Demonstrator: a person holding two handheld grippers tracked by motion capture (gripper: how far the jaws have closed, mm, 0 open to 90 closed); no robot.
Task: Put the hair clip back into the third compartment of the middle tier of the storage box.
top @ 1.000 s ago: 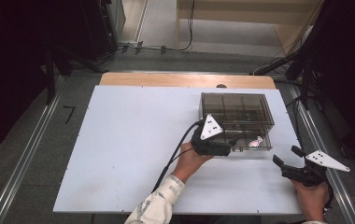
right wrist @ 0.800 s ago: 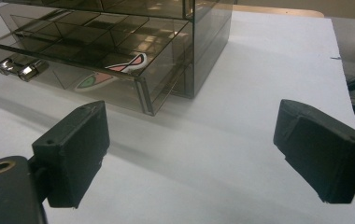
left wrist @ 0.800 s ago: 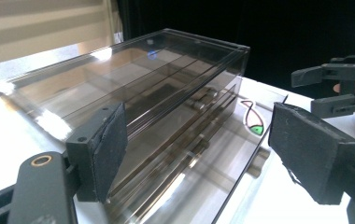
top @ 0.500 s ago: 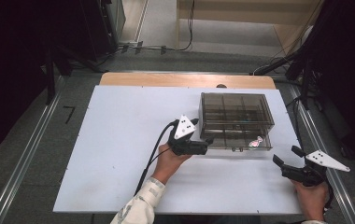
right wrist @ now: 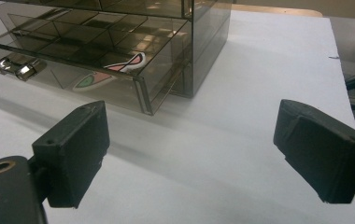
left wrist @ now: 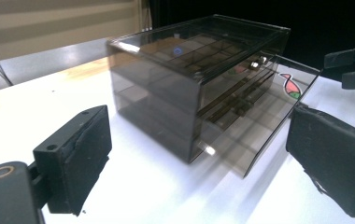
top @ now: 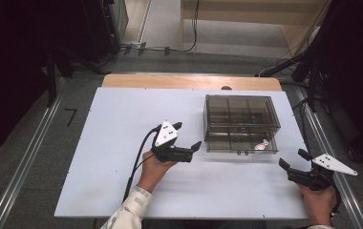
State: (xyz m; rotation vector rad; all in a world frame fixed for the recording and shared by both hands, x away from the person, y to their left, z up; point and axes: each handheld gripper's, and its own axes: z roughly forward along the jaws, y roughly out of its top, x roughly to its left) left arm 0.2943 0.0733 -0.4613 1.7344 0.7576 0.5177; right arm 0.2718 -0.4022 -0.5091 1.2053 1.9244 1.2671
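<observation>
Seen from above, the left gripper (top: pixel 185 136) sits over the white table (top: pixel 117 124), just left of the smoked-plastic drawer box (top: pixel 240 114). Its jaws stand wide apart and have just been opening; nothing lies between them. In the left gripper view, the two black pads (left wrist: pixel 80 149) frame the near corner of the drawer box (left wrist: pixel 180 88) without touching it (bare table top shows between each pad and the box).

The box stands on the right half of the table, toward its far edge. Its lowest drawer (top: pixel 246 148) is pulled partly out toward the person. A small pink, white and green item (top: pixel 261 144) lies inside, near the drawer's right end. In the right gripper view, we see this item (right wrist: pixel 119 67) through the clear drawer floor, and a metal knob (right wrist: pixel 14 67) on the drawer front.

The right gripper (top: pixel 292 164) rests at the table's near right corner, held in the person's hand (top: pixel 319 202), well apart from the box. Its jaws are also spread wide and empty, and its pads (right wrist: pixel 75 149) bracket bare table surface, with the drawer corner beyond them.
</observation>
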